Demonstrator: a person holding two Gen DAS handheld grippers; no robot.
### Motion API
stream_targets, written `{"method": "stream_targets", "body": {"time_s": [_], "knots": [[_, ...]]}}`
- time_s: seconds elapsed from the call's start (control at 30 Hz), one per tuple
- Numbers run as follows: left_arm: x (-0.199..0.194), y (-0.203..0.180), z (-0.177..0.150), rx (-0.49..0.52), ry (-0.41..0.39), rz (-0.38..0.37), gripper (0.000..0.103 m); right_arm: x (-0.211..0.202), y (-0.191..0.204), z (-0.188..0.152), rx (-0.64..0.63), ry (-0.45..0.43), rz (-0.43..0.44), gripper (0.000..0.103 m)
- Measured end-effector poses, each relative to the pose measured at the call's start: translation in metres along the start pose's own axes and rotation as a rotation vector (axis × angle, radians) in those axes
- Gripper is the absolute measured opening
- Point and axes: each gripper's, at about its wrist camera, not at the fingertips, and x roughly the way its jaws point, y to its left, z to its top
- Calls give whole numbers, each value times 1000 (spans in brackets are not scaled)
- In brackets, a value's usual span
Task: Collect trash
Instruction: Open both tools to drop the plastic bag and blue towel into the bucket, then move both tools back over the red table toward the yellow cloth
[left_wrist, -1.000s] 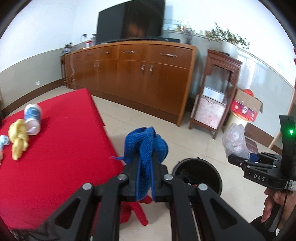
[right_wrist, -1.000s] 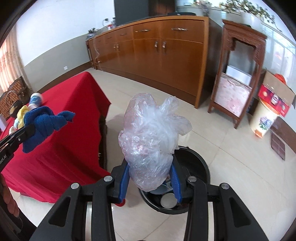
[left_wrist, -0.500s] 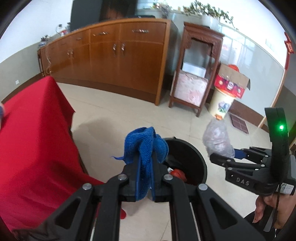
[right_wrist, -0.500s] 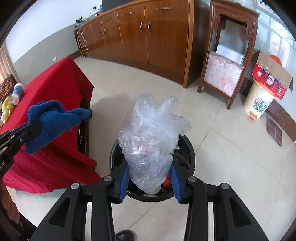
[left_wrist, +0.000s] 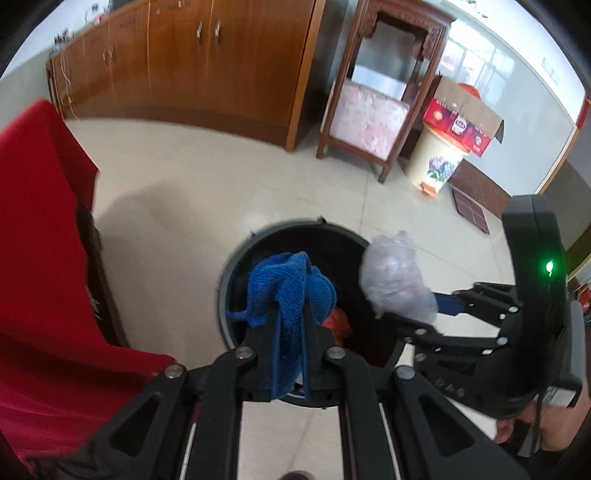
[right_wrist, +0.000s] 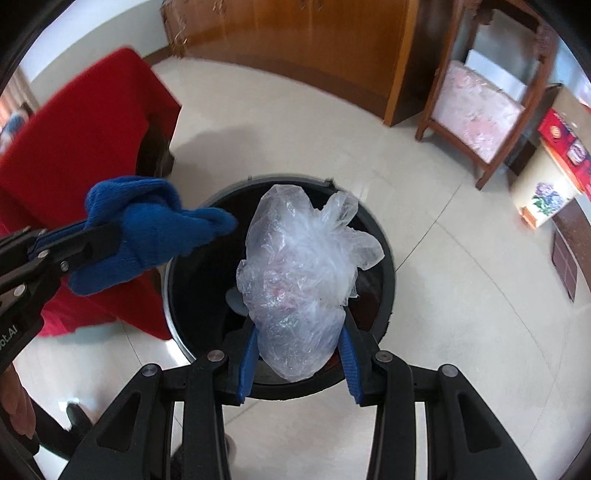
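Red tablecloth at left, wooden sideboard behind, carved stand, cardboard box on floral bucket.

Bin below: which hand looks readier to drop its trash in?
Right. Its hand-held gripper holds the plastic bag over the middle of the bin; the left one holds the blue cloth near the bin's rim.

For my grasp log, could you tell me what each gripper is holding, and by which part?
The left gripper pinches the blue knit cloth by its lower bunched folds; the right gripper clamps the crumpled clear plastic bag around its lower end.
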Motion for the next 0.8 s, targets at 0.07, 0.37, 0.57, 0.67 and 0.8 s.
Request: {"method": "stream_targets", "body": {"time_s": [0.07, 0.37, 0.57, 0.67, 0.8], "knots": [[17, -3, -1, -18, 43, -39, 15, 13, 1, -1, -22, 21, 11, 43], [5, 12, -16, -35, -8, 155, 94, 50, -9, -4, -31, 97, -107, 97], [-23, 19, -15, -3, -60, 241, 100, 24, -17, 2, 49, 3, -166, 103], [-34, 21, -10, 10, -89, 253, 103, 7, -15, 6, 61, -67, -200, 103], [-50, 24, -4, 17, -109, 253, 103, -19, -8, 10, 38, -187, -255, 103]]}}
